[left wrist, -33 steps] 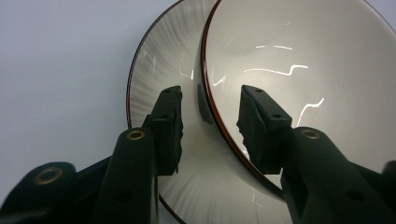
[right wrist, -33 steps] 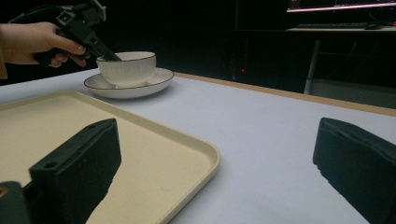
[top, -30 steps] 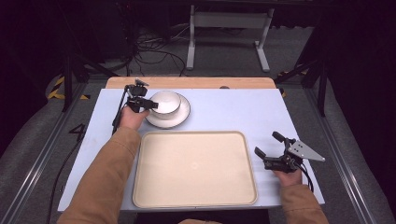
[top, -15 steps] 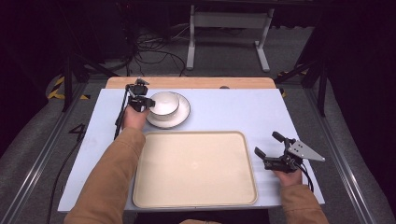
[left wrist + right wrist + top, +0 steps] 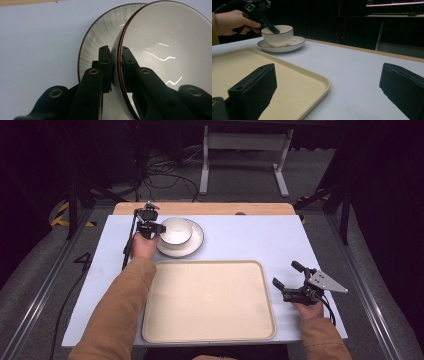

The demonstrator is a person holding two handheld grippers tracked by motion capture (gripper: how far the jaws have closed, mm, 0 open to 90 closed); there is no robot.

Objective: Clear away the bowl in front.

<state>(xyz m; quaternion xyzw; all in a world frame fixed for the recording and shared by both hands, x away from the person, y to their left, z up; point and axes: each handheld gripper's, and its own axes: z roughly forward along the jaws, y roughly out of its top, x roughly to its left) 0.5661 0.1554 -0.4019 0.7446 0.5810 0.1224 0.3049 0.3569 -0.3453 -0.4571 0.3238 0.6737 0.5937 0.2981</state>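
Observation:
A white bowl (image 5: 176, 230) with a dark rim stands on a white plate (image 5: 195, 243) at the table's far left. My left gripper (image 5: 159, 229) is shut on the bowl's left rim. In the left gripper view one jaw presses inside the bowl (image 5: 170, 50) and one outside, above the plate (image 5: 100, 37). My right gripper (image 5: 285, 273) rests open on the table to the right of the tray, nothing between its jaws. The right gripper view looks across the tray (image 5: 242, 65) to the bowl (image 5: 278, 35) and the left gripper (image 5: 273, 30).
A large beige tray (image 5: 210, 300) lies bare at the table's near middle. The blue-white table top (image 5: 250, 240) ends in a wooden strip (image 5: 210, 208) at the back. Beyond it are cables and a stand on the floor.

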